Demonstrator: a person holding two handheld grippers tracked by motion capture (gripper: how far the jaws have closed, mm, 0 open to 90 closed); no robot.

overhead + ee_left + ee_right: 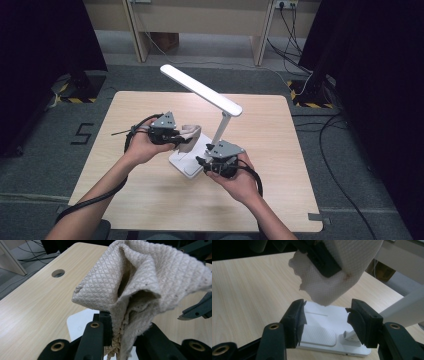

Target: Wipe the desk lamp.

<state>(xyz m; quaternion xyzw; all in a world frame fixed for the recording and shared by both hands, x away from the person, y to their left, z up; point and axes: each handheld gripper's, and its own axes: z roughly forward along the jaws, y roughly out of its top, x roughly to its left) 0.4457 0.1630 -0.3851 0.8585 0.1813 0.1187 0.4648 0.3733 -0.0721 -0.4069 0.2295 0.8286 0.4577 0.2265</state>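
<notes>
The left gripper (181, 137) pinches a beige waffle-weave cloth (135, 282) hanging at frame centre just above the desk lamp's white base (322, 322), while the spread, empty right gripper (325, 322) sits lower right.

I see both tongs working over a pale wooden table (150, 200). In the left gripper view, a round hole (58, 273) in its top lies ahead of the left tongs (181, 140), off to their left. On the grey floor, well left of those tongs, a "5" (82, 133) is marked in dark tape. Far beyond both tongs stands a wooden desk (200, 20) with a cardboard box (165, 40) under it. Black cables (345, 190) run over the floor, well right of the right tongs (201, 161).
</notes>
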